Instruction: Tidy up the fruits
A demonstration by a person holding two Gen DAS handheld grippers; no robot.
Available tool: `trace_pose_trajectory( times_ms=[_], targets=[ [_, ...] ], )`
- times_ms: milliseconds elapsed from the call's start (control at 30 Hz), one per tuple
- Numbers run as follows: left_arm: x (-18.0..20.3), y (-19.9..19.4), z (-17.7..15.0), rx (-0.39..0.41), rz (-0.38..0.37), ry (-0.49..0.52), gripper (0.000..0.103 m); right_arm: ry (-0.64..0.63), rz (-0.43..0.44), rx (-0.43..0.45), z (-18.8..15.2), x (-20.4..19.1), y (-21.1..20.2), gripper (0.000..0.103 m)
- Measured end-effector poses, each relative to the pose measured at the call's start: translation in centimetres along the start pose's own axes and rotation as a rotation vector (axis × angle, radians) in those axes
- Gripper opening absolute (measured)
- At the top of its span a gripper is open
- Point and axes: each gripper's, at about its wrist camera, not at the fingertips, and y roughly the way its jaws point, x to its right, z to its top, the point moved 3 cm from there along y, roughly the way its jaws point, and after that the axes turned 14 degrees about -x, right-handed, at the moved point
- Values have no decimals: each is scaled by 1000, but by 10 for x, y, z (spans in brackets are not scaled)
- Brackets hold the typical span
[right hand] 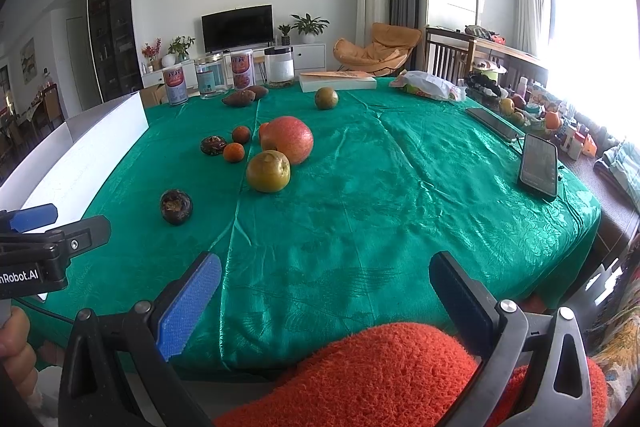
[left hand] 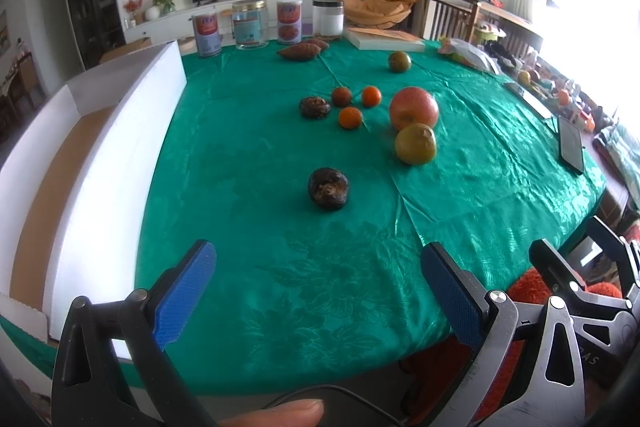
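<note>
Fruits lie on a green tablecloth (left hand: 280, 267). A dark wrinkled fruit (left hand: 328, 188) is nearest, also in the right wrist view (right hand: 176, 206). Behind are a yellow-green fruit (left hand: 415, 143), a large red-orange fruit (left hand: 414, 107), several small oranges (left hand: 350, 117), another dark fruit (left hand: 315, 107) and a far green fruit (left hand: 399, 61). My left gripper (left hand: 320, 291) is open and empty above the near table edge. My right gripper (right hand: 326, 301) is open and empty, beside it on the right.
A white open box (left hand: 120, 131) stands at the table's left. Jars and cans (left hand: 250, 25), sweet potatoes (left hand: 300, 51) and a flat box (left hand: 384, 41) line the back. Phones (right hand: 538, 165) lie at the right. An orange fuzzy sleeve (right hand: 400, 375) fills the near foreground.
</note>
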Motion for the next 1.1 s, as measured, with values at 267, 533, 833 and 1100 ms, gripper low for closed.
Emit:
trace_pose_trajectory(
  times_ms=[267, 533, 833, 1100],
  targets=[
    [-1, 1, -1, -3, 0, -4, 103, -1, -2, 0, 0, 1, 0, 103],
    [-10, 5, -3, -15, -34, -44, 103, 1, -1, -2, 0, -1, 1, 103],
    [-10, 61, 1, -149, -19, 7, 103, -7, -9, -7, -2, -1, 3, 103],
    [-4, 103, 11, -201, 61, 45, 103, -1, -4, -13, -3, 1, 5, 103]
  ],
)
